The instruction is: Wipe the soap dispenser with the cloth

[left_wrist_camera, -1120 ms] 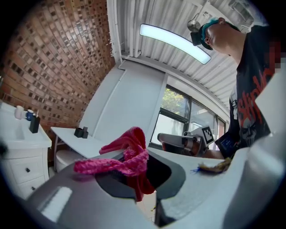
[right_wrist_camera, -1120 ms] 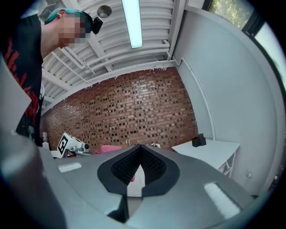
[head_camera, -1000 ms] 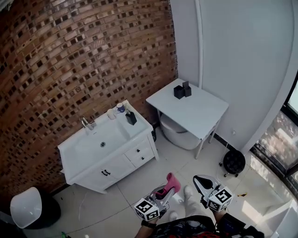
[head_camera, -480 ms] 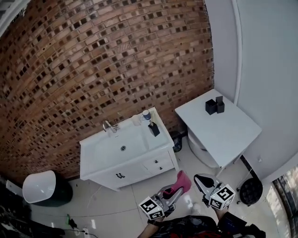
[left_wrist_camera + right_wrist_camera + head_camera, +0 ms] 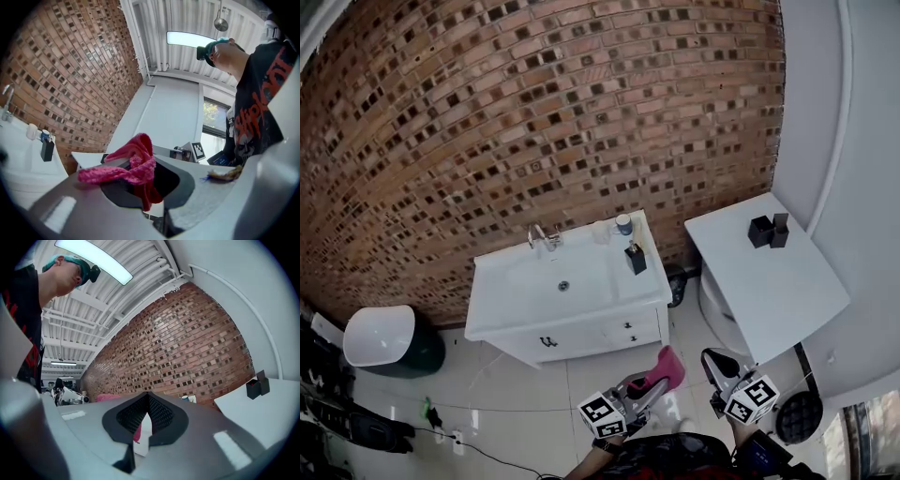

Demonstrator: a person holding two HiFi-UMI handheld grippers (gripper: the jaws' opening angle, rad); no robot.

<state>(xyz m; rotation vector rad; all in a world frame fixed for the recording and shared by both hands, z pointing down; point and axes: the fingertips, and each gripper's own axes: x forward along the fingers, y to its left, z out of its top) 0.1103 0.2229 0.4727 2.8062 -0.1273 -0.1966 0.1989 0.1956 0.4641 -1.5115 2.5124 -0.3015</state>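
While my left gripper point(image 5: 650, 382) is pinching the fluffy pink cloth point(image 5: 665, 365) and my right gripper point(image 5: 716, 363) is hanging closed and empty, the black boxy soap dispenser point(image 5: 635, 260) is standing at twelve o'clock on the white sink cabinet point(image 5: 581, 305), earlier nearer eleven; a white square table point(image 5: 773, 286) is flanking it at one.

One sink unit point(image 5: 502, 300) stands against the brick wall, with one tap point(image 5: 542, 236) at its back edge. Towards its back right corner I count one soap dispenser point(image 5: 636, 259), one cup point(image 5: 623, 224) and one small white pot point(image 5: 600, 231). There is one table point(image 5: 769, 291), with two black boxes point(image 5: 759, 231) near its back edge. One bin point(image 5: 382, 336) is on the floor. There are two grippers, a left gripper point(image 5: 651, 381) and a right gripper point(image 5: 717, 366), and one cloth point(image 5: 665, 367).
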